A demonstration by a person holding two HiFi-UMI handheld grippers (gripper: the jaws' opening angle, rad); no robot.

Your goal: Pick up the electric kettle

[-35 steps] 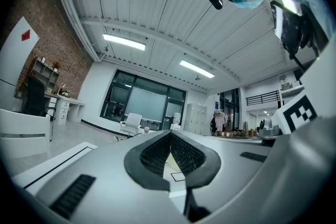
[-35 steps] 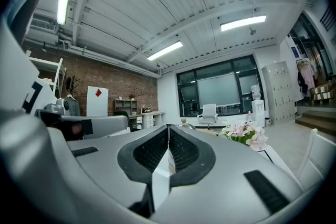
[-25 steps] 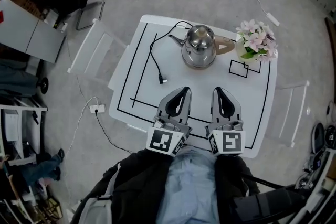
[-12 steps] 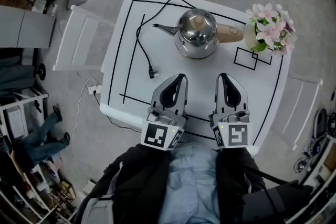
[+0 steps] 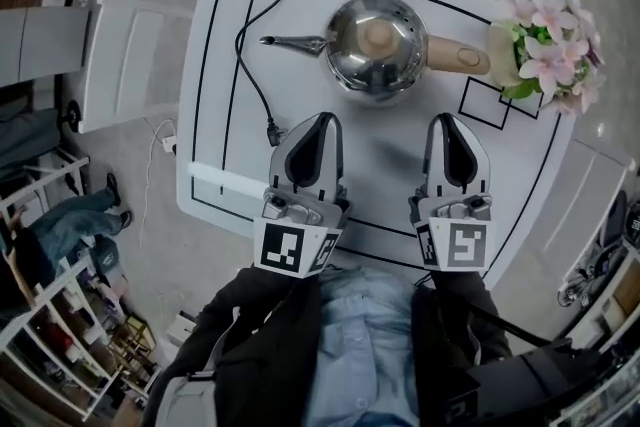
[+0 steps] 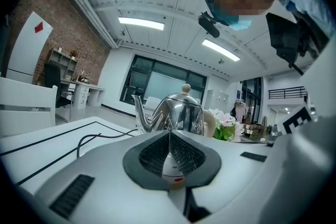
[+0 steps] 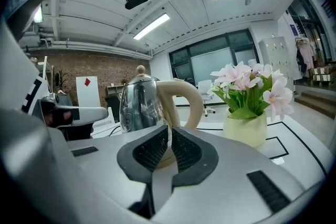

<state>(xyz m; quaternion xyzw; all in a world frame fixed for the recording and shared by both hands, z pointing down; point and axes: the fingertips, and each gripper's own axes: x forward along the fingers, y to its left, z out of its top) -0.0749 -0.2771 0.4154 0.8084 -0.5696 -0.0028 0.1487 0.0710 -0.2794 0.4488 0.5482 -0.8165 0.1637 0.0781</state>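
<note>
A shiny steel electric kettle (image 5: 377,45) stands on the white table (image 5: 215,35), its long spout pointing left and its beige handle (image 5: 458,55) pointing right. A black power cord (image 5: 248,75) runs from it to a plug near the left gripper. My left gripper (image 5: 324,120) is shut and empty, just short of the kettle (image 6: 176,113) on its near left. Right of it, my right gripper (image 5: 445,122) is also shut and empty, facing the handle (image 7: 181,99) from the near side.
A pot of pink flowers (image 5: 550,40) stands at the table's right edge, close to the kettle's handle. Black tape lines mark the tabletop. White chairs (image 5: 125,60) stand beside the table on the left and right.
Both grippers have come down and forward towards the kettle, which now looks larger and nearer. Their jaws stayed shut.
</note>
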